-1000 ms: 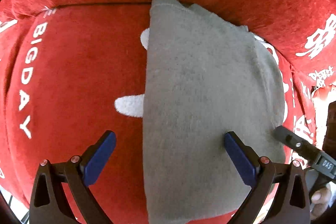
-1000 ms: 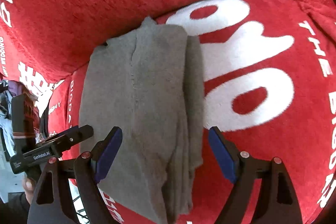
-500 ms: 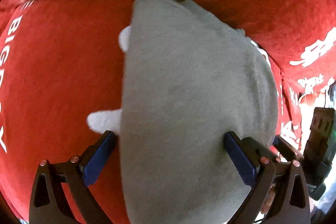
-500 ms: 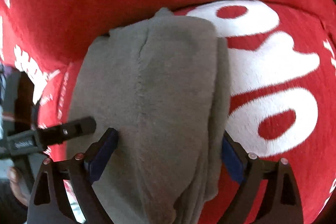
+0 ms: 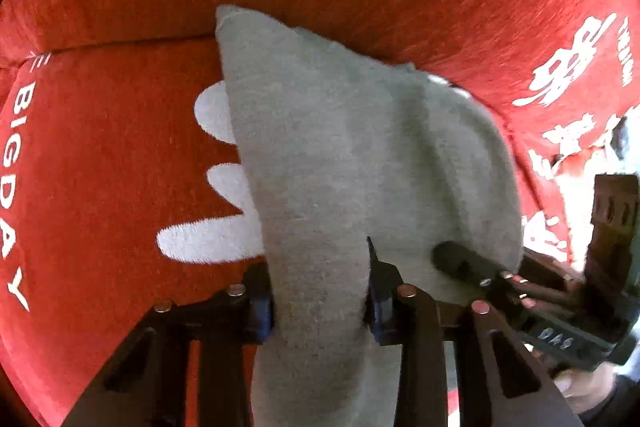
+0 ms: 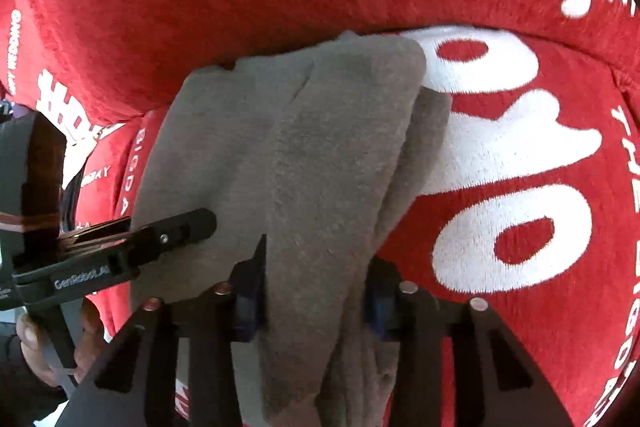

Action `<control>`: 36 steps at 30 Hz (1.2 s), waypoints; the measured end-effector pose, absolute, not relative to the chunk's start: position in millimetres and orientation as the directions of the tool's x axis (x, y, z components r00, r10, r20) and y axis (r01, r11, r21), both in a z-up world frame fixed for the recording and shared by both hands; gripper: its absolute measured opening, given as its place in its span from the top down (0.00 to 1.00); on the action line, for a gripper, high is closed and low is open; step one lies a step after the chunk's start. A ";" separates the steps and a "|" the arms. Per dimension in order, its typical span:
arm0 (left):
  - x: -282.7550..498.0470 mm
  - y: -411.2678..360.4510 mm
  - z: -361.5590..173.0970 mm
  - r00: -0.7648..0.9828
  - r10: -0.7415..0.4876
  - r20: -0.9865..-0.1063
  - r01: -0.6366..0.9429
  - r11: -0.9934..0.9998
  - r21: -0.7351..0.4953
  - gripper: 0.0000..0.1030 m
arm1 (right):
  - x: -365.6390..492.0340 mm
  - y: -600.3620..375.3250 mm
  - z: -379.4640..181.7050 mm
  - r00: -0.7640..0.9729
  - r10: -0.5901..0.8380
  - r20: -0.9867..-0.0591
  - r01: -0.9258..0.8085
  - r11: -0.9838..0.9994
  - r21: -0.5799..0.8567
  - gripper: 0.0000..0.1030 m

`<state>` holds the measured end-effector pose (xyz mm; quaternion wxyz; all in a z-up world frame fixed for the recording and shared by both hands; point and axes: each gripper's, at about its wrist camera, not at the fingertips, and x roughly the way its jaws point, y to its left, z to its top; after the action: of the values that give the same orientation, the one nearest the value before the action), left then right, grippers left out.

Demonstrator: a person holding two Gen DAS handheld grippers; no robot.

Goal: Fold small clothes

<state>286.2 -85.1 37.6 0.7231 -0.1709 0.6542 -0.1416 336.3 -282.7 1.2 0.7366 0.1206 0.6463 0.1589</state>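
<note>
Left tool [image 5: 320, 301]: jaws have just been closing — blue pads now pinch a bunched fold at the near edge of the grey garment [image 5: 340, 167], cloth squeezed between them.
Right tool [image 6: 314, 303]: jaws have likewise just been closing; its pads clamp the near end of the same garment, where several layers gather into a thick ridge.
Tool pose: both point steeply down at the fabric, side by side, each nipping its own part of the near edge.
Garment position: stretches ahead of both tools, far end against the crease where the seat meets the backrest of the red sofa [image 5: 112, 163]; it is raised and puckered near the pads.
Sofa cover: red plush with white lettering and large white shapes — visible left of the left tool and right of the right tool.
Left hand [image 6: 48, 343]: seen from the right wrist view, fingers wrapped round the left tool's handle, low at the left.
Right hand [image 5: 580, 389]: a thumb and dark sleeve, partly seen behind the right tool's body.
</note>
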 end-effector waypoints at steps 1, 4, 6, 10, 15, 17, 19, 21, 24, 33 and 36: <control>285.1 -83.3 40.3 0.106 -0.435 -0.894 -0.023 0.898 -0.439 0.67 | 334.7 -281.6 4.9 0.118 0.388 -0.914 -0.083 0.921 0.381 0.63; 278.7 -75.0 47.0 0.103 -0.432 -0.896 -0.021 0.900 -0.436 0.68 | 328.5 -274.6 19.5 0.138 0.398 -0.907 -0.111 0.916 0.386 0.66; 272.4 -70.4 54.8 0.103 -0.432 -0.896 -0.017 0.900 -0.436 0.68 | 324.5 -265.3 29.9 0.142 0.406 -0.903 -0.134 0.911 0.389 0.67; 250.6 -54.2 75.3 0.116 -0.438 -0.892 -0.017 0.897 -0.442 0.68 | 309.0 -254.2 51.7 0.140 0.422 -0.896 -0.185 0.900 0.395 0.67; 218.2 -31.7 93.7 0.112 -0.438 -0.892 -0.030 0.896 -0.443 0.68 | 283.9 -238.3 74.5 0.117 0.457 -0.882 -0.219 0.878 0.426 0.67; 205.1 -27.8 97.1 0.101 -0.430 -0.897 -0.038 0.900 -0.435 0.68 | 272.0 -231.6 80.7 0.103 0.462 -0.881 -0.238 0.871 0.429 0.67; 190.9 -18.9 100.0 0.091 -0.418 -0.904 -0.040 0.905 -0.423 0.68 | 253.9 -220.7 84.4 0.084 0.468 -0.880 -0.251 0.864 0.436 0.67; 177.0 -24.4 100.0 0.082 -0.403 -0.911 -0.042 0.912 -0.408 0.68 | 239.4 -215.6 85.4 0.070 0.475 -0.877 -0.248 0.860 0.446 0.67; 156.9 -18.7 99.4 0.073 -0.384 -0.920 -0.028 0.922 -0.387 0.68 | 215.2 -216.0 86.6 0.051 0.491 -0.870 -0.230 0.853 0.468 0.67; 100.2 -2.4 59.7 0.024 -0.344 -0.939 -0.040 0.938 -0.345 0.68 | 159.9 -190.3 49.3 -0.023 0.494 -0.869 -0.232 0.843 0.485 0.67; 88.2 6.0 41.0 0.034 -0.349 -0.937 -0.050 0.935 -0.350 0.66 | 146.7 -184.8 33.6 -0.024 0.480 -0.877 -0.253 0.846 0.470 0.67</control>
<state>88.2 6.0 41.0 0.7042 -0.1450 0.6868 -0.1063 146.7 -184.8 33.6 0.6933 0.0852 0.6651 0.2641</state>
